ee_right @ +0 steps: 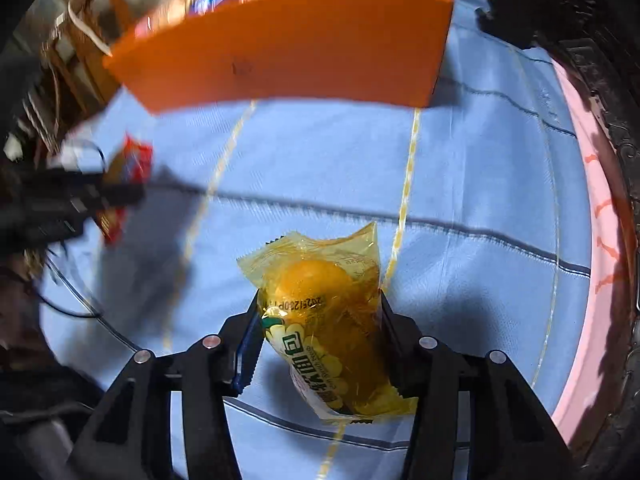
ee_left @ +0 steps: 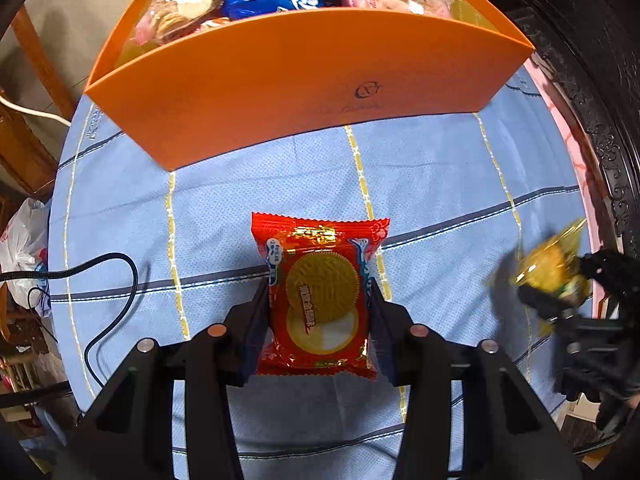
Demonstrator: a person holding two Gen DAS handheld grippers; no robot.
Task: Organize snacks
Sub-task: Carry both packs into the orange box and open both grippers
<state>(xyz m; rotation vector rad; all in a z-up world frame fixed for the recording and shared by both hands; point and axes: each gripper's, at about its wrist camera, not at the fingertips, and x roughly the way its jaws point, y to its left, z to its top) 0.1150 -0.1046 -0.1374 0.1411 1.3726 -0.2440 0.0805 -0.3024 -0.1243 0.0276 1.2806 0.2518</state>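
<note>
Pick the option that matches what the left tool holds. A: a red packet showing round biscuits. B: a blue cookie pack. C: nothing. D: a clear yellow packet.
A: the left tool is clamped on the red biscuit packet, while the yellow packet sits in the right tool.
</note>
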